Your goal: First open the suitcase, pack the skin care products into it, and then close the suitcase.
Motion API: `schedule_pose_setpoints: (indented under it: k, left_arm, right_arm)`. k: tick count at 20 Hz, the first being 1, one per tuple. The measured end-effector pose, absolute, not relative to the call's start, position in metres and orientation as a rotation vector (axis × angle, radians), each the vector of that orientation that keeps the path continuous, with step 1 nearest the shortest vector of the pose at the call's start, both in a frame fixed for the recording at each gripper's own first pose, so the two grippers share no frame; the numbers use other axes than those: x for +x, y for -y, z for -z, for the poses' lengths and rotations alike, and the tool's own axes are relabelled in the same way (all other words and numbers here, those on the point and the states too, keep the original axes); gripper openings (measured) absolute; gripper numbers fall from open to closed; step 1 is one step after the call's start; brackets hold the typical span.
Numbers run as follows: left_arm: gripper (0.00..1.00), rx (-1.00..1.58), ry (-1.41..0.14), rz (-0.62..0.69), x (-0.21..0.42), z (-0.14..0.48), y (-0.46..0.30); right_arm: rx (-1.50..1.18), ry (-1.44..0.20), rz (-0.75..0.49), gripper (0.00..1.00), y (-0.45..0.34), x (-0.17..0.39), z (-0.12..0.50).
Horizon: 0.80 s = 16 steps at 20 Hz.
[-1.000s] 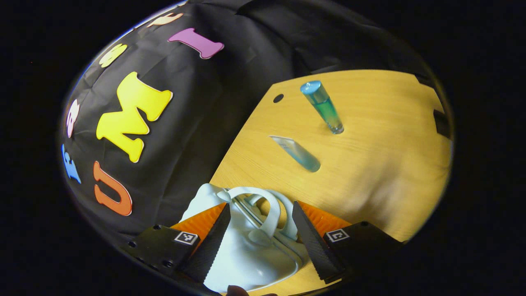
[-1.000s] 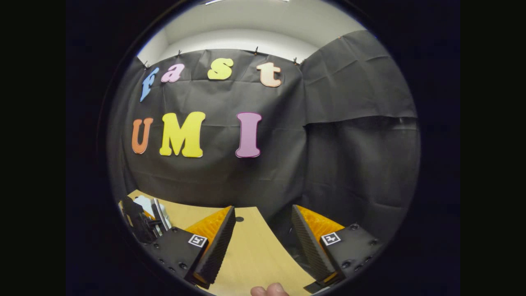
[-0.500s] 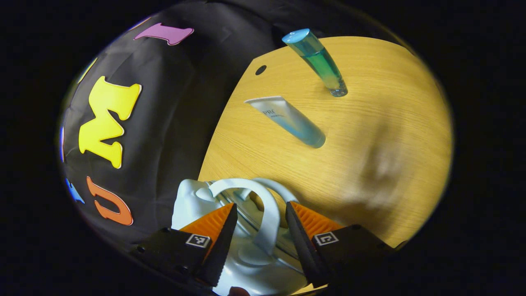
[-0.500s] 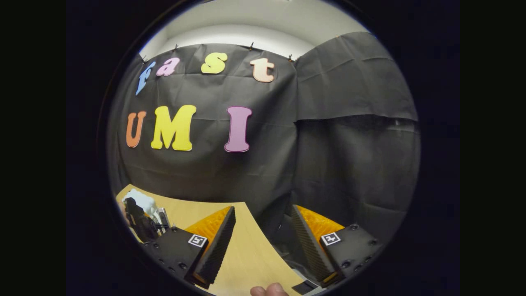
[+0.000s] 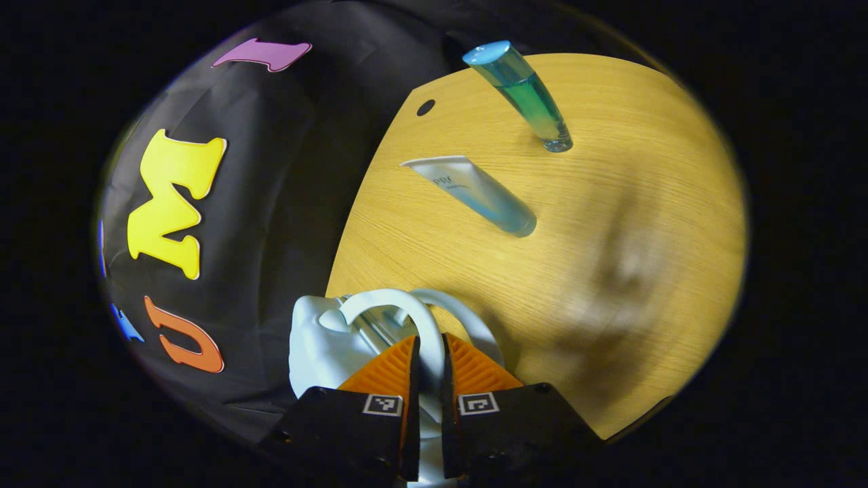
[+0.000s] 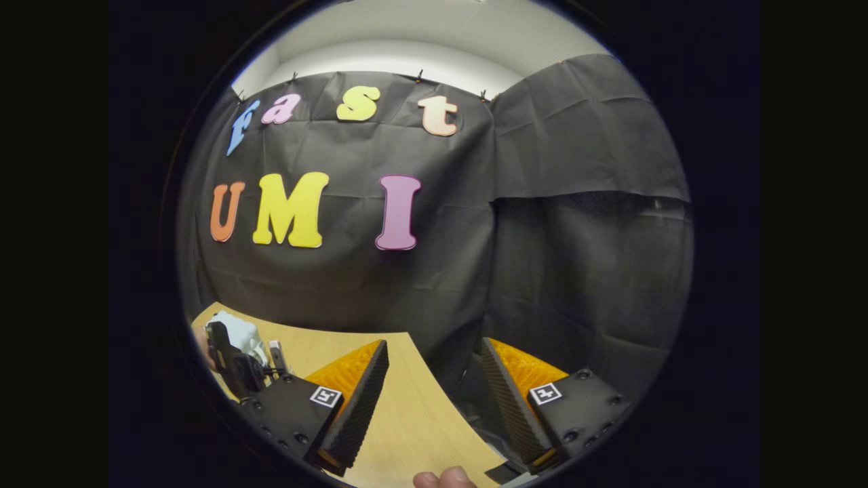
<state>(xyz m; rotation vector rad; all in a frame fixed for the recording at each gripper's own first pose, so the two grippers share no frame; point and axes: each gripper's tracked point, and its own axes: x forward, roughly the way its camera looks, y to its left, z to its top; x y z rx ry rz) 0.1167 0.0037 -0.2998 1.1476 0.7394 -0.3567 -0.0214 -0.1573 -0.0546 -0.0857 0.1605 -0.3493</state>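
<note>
Since the frame half a second ago, the left gripper (image 5: 428,352) has closed from wide apart to a narrow slit — both fingers now pinch the white looped handle (image 5: 407,313) of the suitcase (image 5: 319,342), low in the centre of the left gripper view. The suitcase is small, white and glossy, sitting at the near edge of the wooden surface (image 5: 610,203). Above it, toward upper centre, a pale blue tube (image 5: 475,193) lies on the surface, and a blue-green bottle (image 5: 525,95) stands beyond it, well apart from the gripper.

In the right gripper view, the right gripper (image 6: 434,379) gapes wide and empty over the surface edge — the suitcase (image 6: 239,333) sits at lower left.
</note>
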Motion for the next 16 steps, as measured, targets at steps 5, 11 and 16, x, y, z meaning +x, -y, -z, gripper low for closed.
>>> schedule_pose_setpoints:
  k: [5,11,16]
  left_arm:
    - [0.07,1.044,-0.604,0.297,0.125,0.248,-0.015]
    - [0.03,0.758,-0.404,0.093,0.118,0.126,-0.105]
    - [0.03,0.435,-0.315,-0.117,0.108,0.088,-0.242]
  right_arm:
    - [-0.062,-0.163,0.321,0.82,0.136,-0.019,0.057]
    - [-0.069,-0.134,0.225,0.81,0.085,-0.004,0.048]
    - [-0.082,-0.137,0.136,0.82,0.034,0.014,0.040]
